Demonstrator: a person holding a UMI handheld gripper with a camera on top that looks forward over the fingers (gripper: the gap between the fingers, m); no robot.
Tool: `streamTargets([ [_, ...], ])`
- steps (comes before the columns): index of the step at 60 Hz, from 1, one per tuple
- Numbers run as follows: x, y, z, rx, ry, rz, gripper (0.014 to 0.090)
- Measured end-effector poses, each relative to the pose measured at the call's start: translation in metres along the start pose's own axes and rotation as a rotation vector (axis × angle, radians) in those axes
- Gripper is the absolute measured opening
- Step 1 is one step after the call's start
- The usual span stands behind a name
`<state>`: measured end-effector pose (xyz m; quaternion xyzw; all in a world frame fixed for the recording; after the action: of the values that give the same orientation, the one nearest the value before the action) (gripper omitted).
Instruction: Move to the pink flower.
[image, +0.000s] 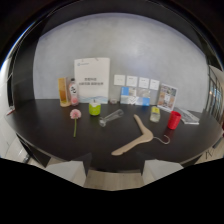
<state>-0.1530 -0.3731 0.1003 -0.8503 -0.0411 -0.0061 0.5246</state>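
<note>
One dark table (50, 122) stands against a pale grey wall (150, 45), seen from some way back. The gripper's fingers do not show against the black lower part of the view, so I cannot tell how far the jaws are open or whether they hold anything.

The pink flower (75, 114) lies on the table toward its left side, its bloom pointing at the wall and its green stem running toward the camera. Just right of it and a little farther back stands a yellow-green cup (94, 107). Behind the flower, close to the wall, stand a tall amber bottle (63, 92) and a small white bottle (74, 92) side by side. A white sign (92, 74) with small text leans upright behind the cup.

Near the middle a clear glass (111, 117) lies on its side. Right of it a wooden hanger (134, 141) lies flat, its metal hook toward a red cup (174, 120), which stands upright near the right end. A small jar (155, 114) with a yellow band stands between the hanger and the wall. Several small cards (137, 82) stand in a row along the wall, with a framed picture (167, 96) at their right end. Pale floor (112, 180) shows below the table's front edge.
</note>
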Motion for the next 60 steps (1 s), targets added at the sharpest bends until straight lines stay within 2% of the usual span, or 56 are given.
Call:
streamTargets([
  [12,-0.075,-0.01,0.031,-0.028,-0.092,-0.01,0.0858],
  [23,-0.128,-0.029,0.089,-0.03,-0.102,-0.018,0.0855],
  [43,-0.188,-0.061,0.214,-0.095,-0.025,0.02,0.0854],
  [60,-0.201,-0.059,0.263,-0.147,0.014,0.033,0.0854],
])
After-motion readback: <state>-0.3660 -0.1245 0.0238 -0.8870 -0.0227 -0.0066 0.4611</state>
